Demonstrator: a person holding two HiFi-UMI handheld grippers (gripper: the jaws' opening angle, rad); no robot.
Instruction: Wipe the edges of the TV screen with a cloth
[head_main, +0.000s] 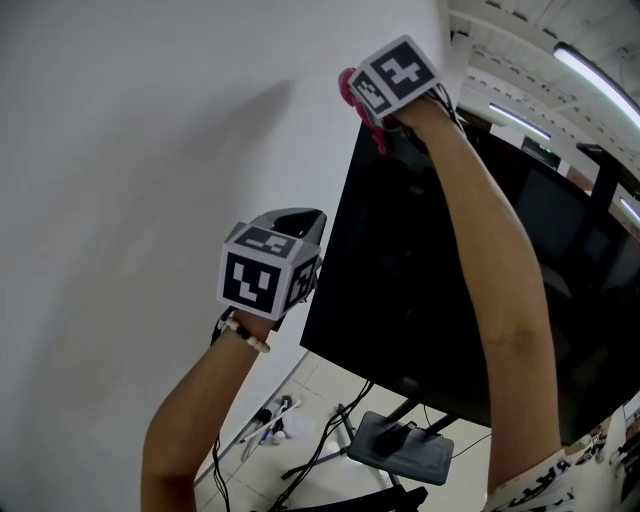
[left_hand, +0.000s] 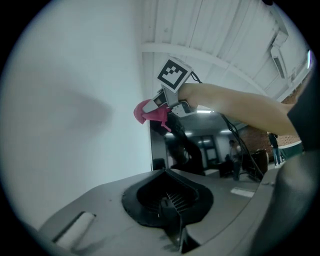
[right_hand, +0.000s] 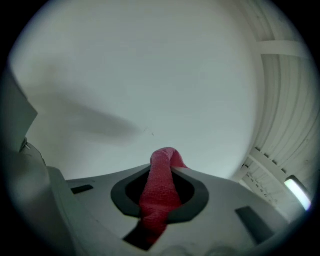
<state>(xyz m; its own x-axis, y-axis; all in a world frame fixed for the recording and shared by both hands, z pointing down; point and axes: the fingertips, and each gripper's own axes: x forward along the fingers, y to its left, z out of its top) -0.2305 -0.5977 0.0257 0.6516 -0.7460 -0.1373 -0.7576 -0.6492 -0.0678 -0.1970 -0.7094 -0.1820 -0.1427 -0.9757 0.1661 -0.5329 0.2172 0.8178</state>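
Observation:
The black TV screen (head_main: 430, 290) stands on a stand beside a white wall. My right gripper (head_main: 372, 98) is raised to the screen's top left corner and is shut on a pink cloth (head_main: 349, 88). In the right gripper view the cloth (right_hand: 160, 190) runs up between the jaws and folds over at their tips. The left gripper view shows the same cloth (left_hand: 151, 112) bunched against the TV's upper corner (left_hand: 157, 131). My left gripper (head_main: 300, 220) hovers lower, just off the screen's left edge, shut with nothing in it.
The white wall (head_main: 140, 160) lies close behind and left of the TV. Below, the stand's grey base (head_main: 400, 446) sits on a tiled floor with black cables (head_main: 320, 450) and small white items (head_main: 274, 427). Ceiling lights (head_main: 595, 72) run at the upper right.

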